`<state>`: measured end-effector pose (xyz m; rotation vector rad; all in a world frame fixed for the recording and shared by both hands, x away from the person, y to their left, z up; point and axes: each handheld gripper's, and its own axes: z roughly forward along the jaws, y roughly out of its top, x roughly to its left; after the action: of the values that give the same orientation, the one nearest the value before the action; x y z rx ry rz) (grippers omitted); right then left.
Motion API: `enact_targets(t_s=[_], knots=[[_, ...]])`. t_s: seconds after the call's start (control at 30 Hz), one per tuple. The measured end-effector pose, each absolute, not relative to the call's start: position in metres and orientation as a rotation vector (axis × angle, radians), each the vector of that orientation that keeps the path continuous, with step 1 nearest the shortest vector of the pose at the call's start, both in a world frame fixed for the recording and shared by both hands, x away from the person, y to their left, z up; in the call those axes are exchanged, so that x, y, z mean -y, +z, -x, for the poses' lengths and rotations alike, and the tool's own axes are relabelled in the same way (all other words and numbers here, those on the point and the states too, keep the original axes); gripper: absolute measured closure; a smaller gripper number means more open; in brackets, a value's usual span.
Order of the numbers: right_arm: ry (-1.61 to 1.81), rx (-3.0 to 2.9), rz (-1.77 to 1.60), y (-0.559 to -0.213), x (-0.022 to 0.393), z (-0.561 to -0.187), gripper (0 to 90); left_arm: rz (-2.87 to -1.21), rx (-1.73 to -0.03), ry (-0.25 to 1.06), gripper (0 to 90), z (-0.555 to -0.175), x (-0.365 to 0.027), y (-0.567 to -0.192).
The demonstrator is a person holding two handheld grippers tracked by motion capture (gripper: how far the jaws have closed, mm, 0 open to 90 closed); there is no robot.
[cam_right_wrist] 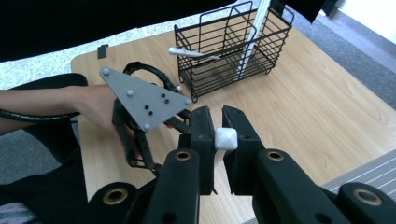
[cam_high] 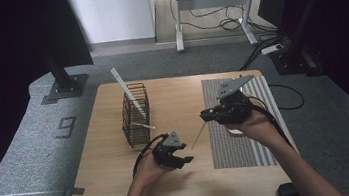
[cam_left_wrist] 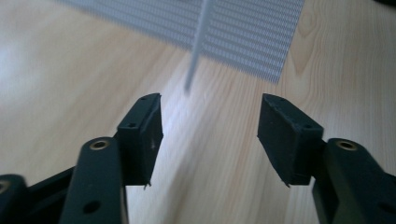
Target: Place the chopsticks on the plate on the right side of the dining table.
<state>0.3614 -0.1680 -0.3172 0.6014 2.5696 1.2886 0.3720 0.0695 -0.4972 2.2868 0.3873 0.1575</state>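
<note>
Nearest the counter's [cam_high: 122, 185] front edge, a hand holds the left gripper [cam_high: 184, 158] low over the bare wood, a little left of the middle. Its jaws stand partly apart with nothing between them; the left gripper view shows only wood grain in the gap, and the pads [cam_left_wrist: 142, 135] touch nothing. Just beyond the jaw tips in that view hangs the blurred lower end of a thin white stick [cam_left_wrist: 195, 51], clear of both pads.

Farther in and to the right, the other hand carries the right gripper [cam_high: 206, 116] above the near left edge of a grey striped mat [cam_high: 248, 139] that lies along the counter's right side. This gripper is closed narrowly on the white stick: in the right gripper view the stick's squared white end [cam_right_wrist: 226, 138] sits pinched between the two jaws. In the high view the stick slants from the gripper down and left toward the left gripper, its lower tip near that gripper and over the wood just beside the mat's left edge.

Farther still, toward the counter's left rear, stands a black wire basket [cam_high: 136, 115], upright. A long white strip [cam_high: 126, 91] leans in it, poking out above its rim, and a shorter white stick [cam_high: 144, 125] lies slanted across its near end.
</note>
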Motion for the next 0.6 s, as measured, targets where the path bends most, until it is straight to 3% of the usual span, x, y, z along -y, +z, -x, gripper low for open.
enact_targets(t_s=[0.47,0.6], knots=[[1.296,-2.608,-0.598,-0.323,0.161,-0.361,82.2,-2.213,-0.300,0.165,68.0,-0.375,-0.051,-0.485],[1.305,-2.613,-0.597,-0.323,0.160,-0.362,82.2,-2.206,-0.284,0.163,80.0,-0.374,-0.052,-0.486]])
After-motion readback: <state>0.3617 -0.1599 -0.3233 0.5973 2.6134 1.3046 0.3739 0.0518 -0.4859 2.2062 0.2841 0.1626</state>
